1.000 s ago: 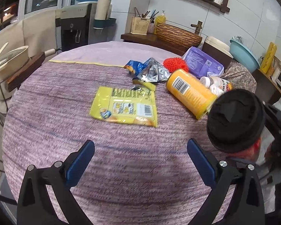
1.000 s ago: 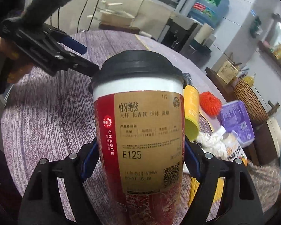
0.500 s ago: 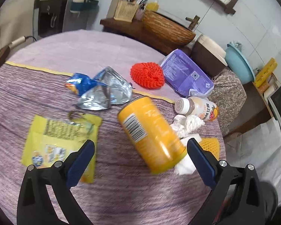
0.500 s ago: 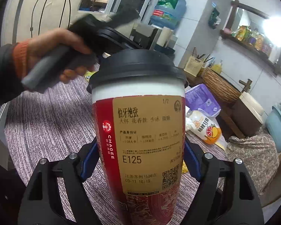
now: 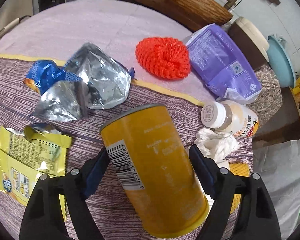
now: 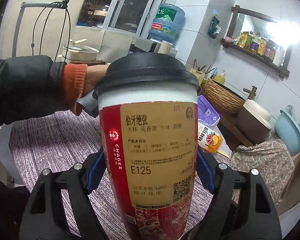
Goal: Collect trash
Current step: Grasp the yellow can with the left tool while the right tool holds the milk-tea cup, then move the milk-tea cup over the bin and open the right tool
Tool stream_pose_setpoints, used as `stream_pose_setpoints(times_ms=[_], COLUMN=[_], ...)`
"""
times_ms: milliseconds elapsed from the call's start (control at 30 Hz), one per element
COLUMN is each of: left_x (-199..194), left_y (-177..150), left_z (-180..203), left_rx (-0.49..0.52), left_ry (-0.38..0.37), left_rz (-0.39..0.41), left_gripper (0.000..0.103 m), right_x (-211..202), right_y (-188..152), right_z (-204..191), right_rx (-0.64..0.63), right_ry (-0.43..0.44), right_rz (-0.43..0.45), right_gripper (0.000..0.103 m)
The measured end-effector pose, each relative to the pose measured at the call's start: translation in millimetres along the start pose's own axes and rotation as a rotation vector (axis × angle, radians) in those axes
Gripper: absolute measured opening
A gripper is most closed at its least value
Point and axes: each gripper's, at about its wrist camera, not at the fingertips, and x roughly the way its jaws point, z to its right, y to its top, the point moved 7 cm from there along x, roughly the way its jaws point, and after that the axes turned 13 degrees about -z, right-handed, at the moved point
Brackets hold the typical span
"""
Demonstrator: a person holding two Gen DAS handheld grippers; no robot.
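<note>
A yellow can point(image 5: 158, 166) lies on its side on the purple tablecloth point(image 5: 90, 30). My left gripper point(image 5: 148, 150) straddles it and its jaws are closing, with the blue pads point(image 5: 96, 170) against both sides of the can. Around it lie a crumpled foil bag point(image 5: 96, 84), a blue wrapper point(image 5: 44, 76), a yellow packet point(image 5: 30, 160), white tissue point(image 5: 216, 144) and a small drink bottle point(image 5: 230, 118). My right gripper point(image 6: 150, 156) is shut on a red and white tea cup point(image 6: 150, 140) with a black lid, held upright above the table.
A red mesh scrubber point(image 5: 163, 58) and a purple pack point(image 5: 222, 64) lie farther back. A white bag point(image 5: 280, 180) hangs off the table's right edge. A sleeved hand point(image 6: 74, 82) shows behind the cup. A woven basket point(image 5: 198, 4) and a blue basin point(image 5: 282, 60) stand beyond the table.
The left gripper swung right from the yellow packet and came down over the yellow can, and its jaws narrowed around it. The right gripper turned with the cup still in it.
</note>
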Motion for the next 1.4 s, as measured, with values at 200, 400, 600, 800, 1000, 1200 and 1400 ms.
stream_pose_setpoints(times_ms=[200, 400, 600, 800, 1000, 1200, 1400], left_x=[9, 11, -7, -50, -76, -90, -84], left_y=[7, 12, 0, -33, -72, -100, -126], left_z=[8, 16, 23, 26, 36, 74, 143], left_rx=[0.037, 0.062, 0.100, 0.166, 0.218, 0.286, 0.397], left_ry=[0.071, 0.094, 0.091, 0.124, 0.106, 0.064, -0.044], left_rz=[-0.016, 0.009, 0.099, 0.254, 0.363, 0.440, 0.450], left_gripper=[0.076, 0.068, 0.066, 0.065, 0.065, 0.065, 0.065], right_x=[-3, -9, -12, -9, -5, -6, -6], right_y=[-8, -16, -25, -38, -57, -87, -131], right_z=[8, 17, 33, 45, 67, 101, 149], right_rx=[0.038, 0.074, 0.141, 0.224, 0.342, 0.483, 0.599], right_ry=[-0.002, -0.009, -0.012, -0.012, -0.014, -0.053, -0.151], right_rz=[0.005, 0.018, 0.028, 0.026, 0.016, 0.006, -0.048], right_gripper=[0.078, 0.078, 0.078, 0.078, 0.078, 0.078, 0.078])
